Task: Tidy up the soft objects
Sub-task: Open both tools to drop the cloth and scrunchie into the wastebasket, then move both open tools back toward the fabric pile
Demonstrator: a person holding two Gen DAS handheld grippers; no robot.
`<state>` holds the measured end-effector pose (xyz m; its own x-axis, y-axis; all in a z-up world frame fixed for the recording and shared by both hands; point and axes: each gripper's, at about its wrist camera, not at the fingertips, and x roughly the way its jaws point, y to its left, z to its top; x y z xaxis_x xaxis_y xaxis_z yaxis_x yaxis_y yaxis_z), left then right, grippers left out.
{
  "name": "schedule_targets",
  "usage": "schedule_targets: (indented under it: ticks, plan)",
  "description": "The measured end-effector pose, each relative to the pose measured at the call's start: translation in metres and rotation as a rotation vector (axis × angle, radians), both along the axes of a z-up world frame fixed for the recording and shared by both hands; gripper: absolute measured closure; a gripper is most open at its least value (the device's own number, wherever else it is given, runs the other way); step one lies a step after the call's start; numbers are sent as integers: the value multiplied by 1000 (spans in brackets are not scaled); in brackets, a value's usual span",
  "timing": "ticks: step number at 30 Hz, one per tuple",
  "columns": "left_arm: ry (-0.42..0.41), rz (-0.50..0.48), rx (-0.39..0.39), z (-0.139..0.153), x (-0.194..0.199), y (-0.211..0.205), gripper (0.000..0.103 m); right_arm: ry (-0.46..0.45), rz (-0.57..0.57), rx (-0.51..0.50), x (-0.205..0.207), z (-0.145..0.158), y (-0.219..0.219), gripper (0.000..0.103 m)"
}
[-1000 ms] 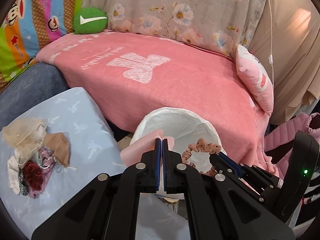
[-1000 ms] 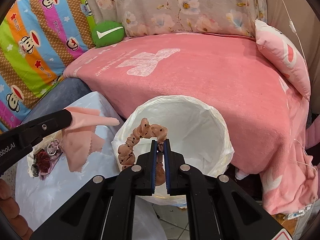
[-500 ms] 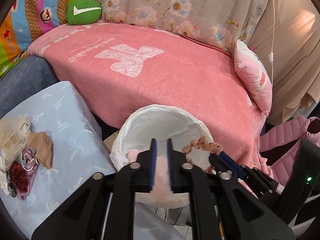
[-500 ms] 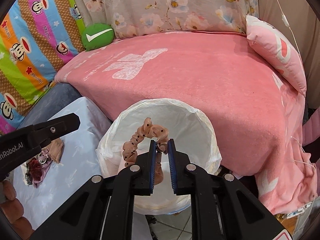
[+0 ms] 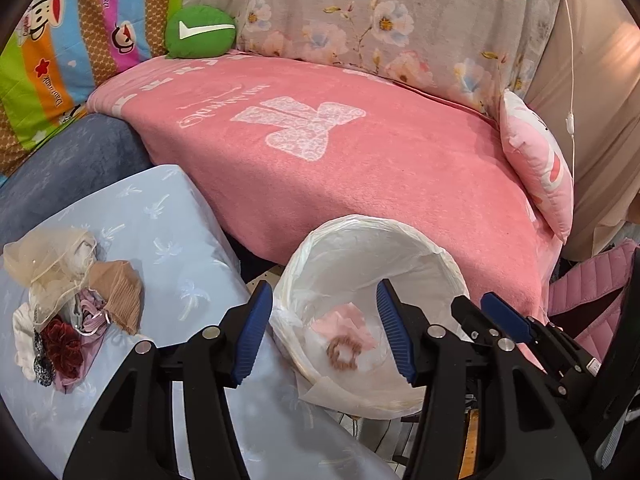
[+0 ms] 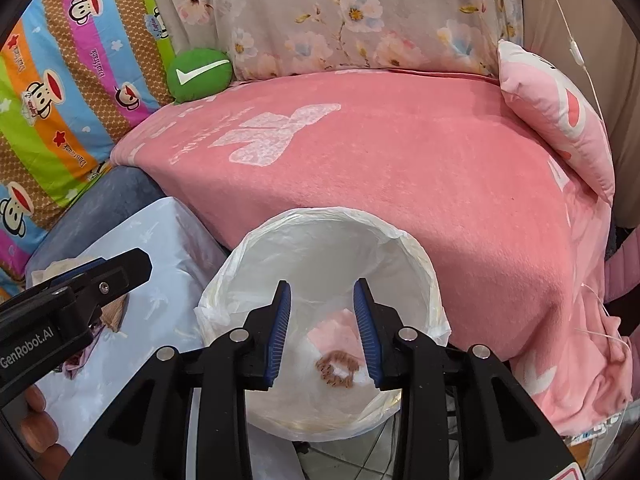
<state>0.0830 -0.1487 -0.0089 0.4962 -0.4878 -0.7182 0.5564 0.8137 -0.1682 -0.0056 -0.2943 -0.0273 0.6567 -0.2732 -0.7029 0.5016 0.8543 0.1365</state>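
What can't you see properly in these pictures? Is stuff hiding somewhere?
- Pile of soft things: in the right wrist view the left gripper covers nearly all of it; the left wrist view shows it, but the pieces tangle together, so they cannot be counted.
- Pink cloth in the bin: the brown scrunchie lies on it in both views, so its shape is unclear.
- Bin outside: hidden behind both grippers.
- Hand: only fingertips, cut off by the edge.

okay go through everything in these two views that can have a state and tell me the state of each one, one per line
left gripper: jaws opening, nothing between them
right gripper: jaws opening, nothing between them
lined bin: open
pink cloth: in the bin
brown scrunchie: lying on the pink cloth
pile of soft items: heaped on blue sheet
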Motion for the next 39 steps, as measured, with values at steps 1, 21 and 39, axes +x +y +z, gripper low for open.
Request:
schedule_targets:
  ticks: [1,21,39]
  plan:
    - [1,5,0,0,0,2,51,0,2,0,0,0,1,70]
    - [10,78,-1,-6,2,37,51,17,70,-20,4,2,37,67]
    - [20,190,28,-21,7,93,51,44,166,-32,17,-4,88,65]
